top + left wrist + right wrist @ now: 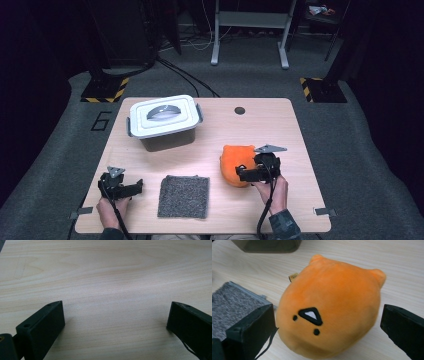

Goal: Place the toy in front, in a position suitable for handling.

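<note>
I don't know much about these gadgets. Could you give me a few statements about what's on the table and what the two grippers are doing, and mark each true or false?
1. The right gripper has its jaws open on either side of the orange plush toy. True.
2. The left gripper is clamped on the grey cloth. False: its jaws are open over bare table.
3. The plastic box has its white lid on. True.
4. The plush toy lies on the cloth. False: it sits on the table to the cloth's right.
</note>
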A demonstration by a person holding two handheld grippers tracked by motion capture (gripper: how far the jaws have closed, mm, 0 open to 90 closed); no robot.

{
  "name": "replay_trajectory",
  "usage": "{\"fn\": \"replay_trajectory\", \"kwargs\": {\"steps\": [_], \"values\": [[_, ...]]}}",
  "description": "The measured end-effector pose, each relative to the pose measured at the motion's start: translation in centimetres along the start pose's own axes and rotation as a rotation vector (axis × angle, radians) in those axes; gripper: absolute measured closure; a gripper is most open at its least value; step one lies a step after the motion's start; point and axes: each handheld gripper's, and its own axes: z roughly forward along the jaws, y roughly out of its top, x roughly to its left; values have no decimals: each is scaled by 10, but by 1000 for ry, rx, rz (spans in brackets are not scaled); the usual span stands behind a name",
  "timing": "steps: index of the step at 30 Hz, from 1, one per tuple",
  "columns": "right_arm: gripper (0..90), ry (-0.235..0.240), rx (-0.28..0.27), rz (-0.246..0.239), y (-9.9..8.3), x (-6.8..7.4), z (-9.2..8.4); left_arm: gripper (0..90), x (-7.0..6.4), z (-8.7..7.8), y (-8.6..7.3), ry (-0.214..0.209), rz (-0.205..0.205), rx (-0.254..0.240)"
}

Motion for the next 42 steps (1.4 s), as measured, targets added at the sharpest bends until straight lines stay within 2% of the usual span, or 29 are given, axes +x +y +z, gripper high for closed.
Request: {"fn": "replay_trajectory", "kwargs": {"steps": [2, 5, 7, 10, 11, 12, 16, 18, 19, 21, 22, 26, 27, 30, 34, 35, 38, 42], "values": [[0, 24, 4, 54, 4, 1, 2, 16, 0, 0, 0, 4, -3, -4], [0, -24, 7, 63, 9, 5, 7, 21, 0, 0, 0, 6, -9, -2], [0, -24, 24, 103, 11, 5, 12, 21, 0, 0, 0, 7, -10, -2], [0, -40, 31, 125, 14, 9, 17, 28, 0, 0, 0, 11, -8, -10], [0, -39, 28, 115, 15, 9, 19, 30, 0, 0, 0, 11, -9, -10], [0, -39, 37, 130, 17, 11, 22, 32, 0, 0, 0, 15, -11, -15], [24, -115, 94, 95, 17, 16, 37, 36, 1, -1, 0, 16, -2, -8], [53, -120, 103, 108, 16, 15, 40, 36, 1, -1, 0, 16, -1, -8], [117, -119, 98, 113, 11, 10, 45, 36, 1, -1, 0, 16, -1, -8], [145, -108, 92, 118, 9, 8, 46, 36, 1, -1, 0, 16, -2, -8], [220, -98, 99, 106, 7, 5, 45, 36, 1, -1, 0, 16, -2, -8], [319, -81, 103, 101, 5, 3, 43, 37, 0, 0, -1, 17, -11, -15], [400, -66, 97, 105, 2, 0, 41, 38, 0, 0, -1, 17, -11, -16], [471, -42, 80, 107, -1, -5, 41, 39, 0, 0, -1, 18, -12, -19], [539, -13, 59, 105, -3, -9, 39, 39, 0, 0, -1, 18, -14, -20], [554, -3, 47, 92, -5, -11, 38, 39, 0, 0, -1, 17, -14, -19], [576, 28, 25, 109, -7, -14, 35, 41, 0, 0, -1, 19, -13, -19], [585, 52, 13, 80, -6, -17, 29, 47, 0, -1, -1, 22, -18, -17]]}}
